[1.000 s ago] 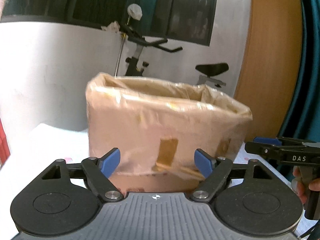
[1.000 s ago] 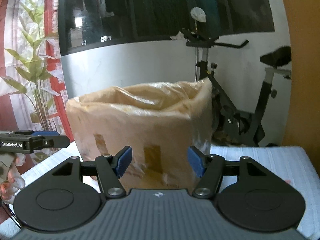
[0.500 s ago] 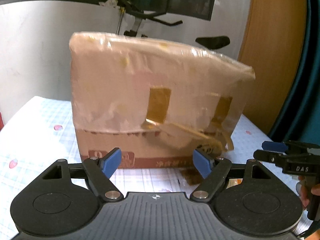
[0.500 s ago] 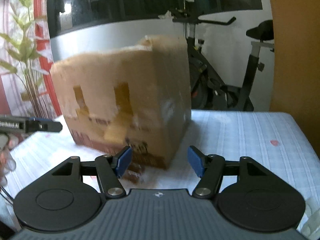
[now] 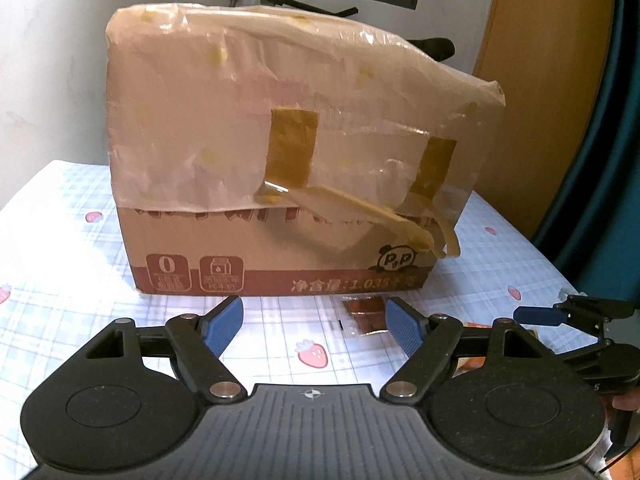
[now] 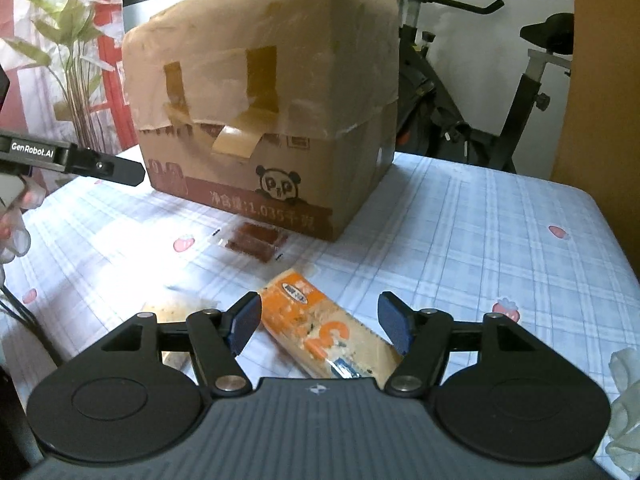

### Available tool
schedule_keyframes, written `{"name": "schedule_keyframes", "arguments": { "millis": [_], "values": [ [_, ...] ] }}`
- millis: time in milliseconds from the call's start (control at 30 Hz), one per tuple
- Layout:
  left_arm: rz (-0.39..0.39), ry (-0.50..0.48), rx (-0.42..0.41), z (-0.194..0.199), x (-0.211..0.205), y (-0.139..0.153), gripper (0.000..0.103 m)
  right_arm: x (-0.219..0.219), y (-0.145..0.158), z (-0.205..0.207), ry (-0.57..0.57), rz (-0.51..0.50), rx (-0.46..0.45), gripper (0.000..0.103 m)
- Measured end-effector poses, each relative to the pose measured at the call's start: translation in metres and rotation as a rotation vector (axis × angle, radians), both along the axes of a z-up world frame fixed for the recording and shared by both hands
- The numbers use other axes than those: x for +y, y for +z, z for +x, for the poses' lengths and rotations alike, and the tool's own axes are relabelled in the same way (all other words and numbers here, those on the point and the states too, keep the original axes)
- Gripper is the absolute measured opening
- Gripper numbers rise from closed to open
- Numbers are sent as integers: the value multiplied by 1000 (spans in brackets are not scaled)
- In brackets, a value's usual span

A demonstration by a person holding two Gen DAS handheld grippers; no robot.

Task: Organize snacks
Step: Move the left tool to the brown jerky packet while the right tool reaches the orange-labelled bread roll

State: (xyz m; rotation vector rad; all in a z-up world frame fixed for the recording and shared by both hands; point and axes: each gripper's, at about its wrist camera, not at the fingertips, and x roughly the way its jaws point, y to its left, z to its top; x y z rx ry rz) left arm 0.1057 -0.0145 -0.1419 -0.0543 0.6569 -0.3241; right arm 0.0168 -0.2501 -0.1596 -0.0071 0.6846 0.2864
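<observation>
Right wrist view: a bench (image 6: pixel 500 216) under a pale blue checked cloth with strawberry prints stands before a white wall, with an exercise bike (image 6: pixel 472 120) behind it and a leafy plant (image 6: pixel 68 40) at the left. Left wrist view shows the same bench (image 5: pixel 60 248), a wooden panel (image 5: pixel 536 80) and a dark teal curtain (image 5: pixel 616 160) at the right.

Right gripper (image 6: pixel 320 322): jaws apart and opening. An orange-and-white snack packet (image 6: pixel 320 328) lies flat on the cloth between the blue pads; the pads do not press on it.

Left gripper (image 5: pixel 312 326): jaws wide apart, nothing between them but cloth. It appears also at the left edge of the right wrist view (image 6: pixel 100 166), held level above the bench.

A cardboard box (image 6: pixel 260 120) stands upright on the bench, its upper half wrapped in clear film and brown tape, a panda mark on its lower band. Its contents cannot be seen. A clear packet of brown bars (image 6: pixel 250 242) lies just beside the box's near bottom edge, well apart from both grippers' pads. A further pale wrapper (image 6: pixel 176 310) lies partly behind the right gripper's left finger.
</observation>
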Motion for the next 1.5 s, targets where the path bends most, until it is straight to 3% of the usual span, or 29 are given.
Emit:
{"name": "schedule_keyframes", "arguments": {
  "millis": [200,467,767,1167,1300,1367,1433,1500],
  "values": [
    [0,0,9,3,-1,-3,79,4,7,5,-7,36,-17,68],
    [-8,-23,53,16,-14,-14,78,12,2,16,42,-19,28,68],
    [23,-89,106,45,-64,-43,78,-8,-12,10,-29,9,37,68],
    [47,-14,150,75,-86,-70,78,-25,-22,12,-140,113,15,68],
    [99,-20,121,76,-94,-74,78,-27,-23,8,-163,131,12,68],
    [143,-27,104,74,-98,-75,69,-25,-23,6,-163,124,6,68],
    [178,-49,79,71,-106,-76,50,-23,-23,6,-159,109,3,68],
    [188,-52,77,69,-105,-75,40,-19,-23,6,-155,93,-3,67]
  ]
}}
